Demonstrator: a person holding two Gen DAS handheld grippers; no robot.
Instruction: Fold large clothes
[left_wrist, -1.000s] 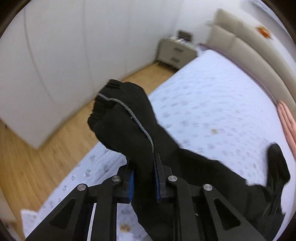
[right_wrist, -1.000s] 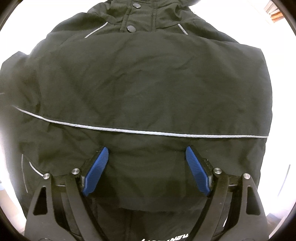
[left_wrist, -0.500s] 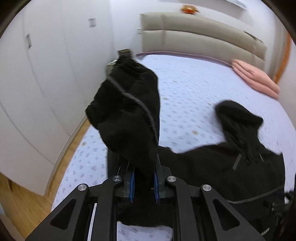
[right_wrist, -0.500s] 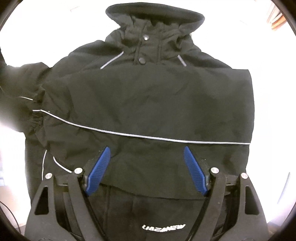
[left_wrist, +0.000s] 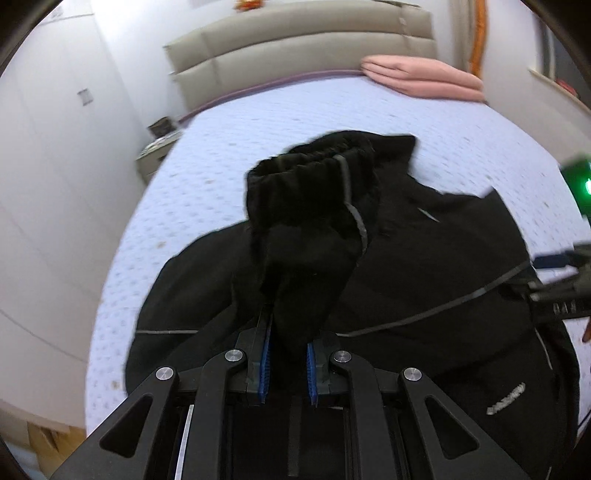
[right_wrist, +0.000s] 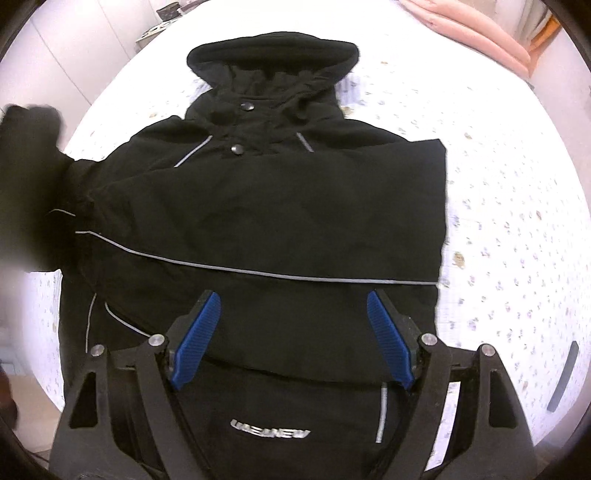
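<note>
A large black hooded jacket with thin grey piping lies flat on the bed, hood pointing away. One sleeve lies folded across its chest. My left gripper is shut on the other sleeve, holding it up over the jacket body; the elastic cuff stands above the pads. That lifted sleeve shows blurred at the left edge of the right wrist view. My right gripper hovers open above the jacket's lower half, nothing between its blue pads. It also shows at the right edge of the left wrist view.
The bed has a pale flowered cover and a beige padded headboard. A folded pink blanket lies near the headboard. A nightstand and white wardrobe doors stand to the left, with wooden floor below.
My left gripper has swung the held sleeve from the bed's side inward over the jacket. My right gripper has risen, so more of the jacket and hood shows.
</note>
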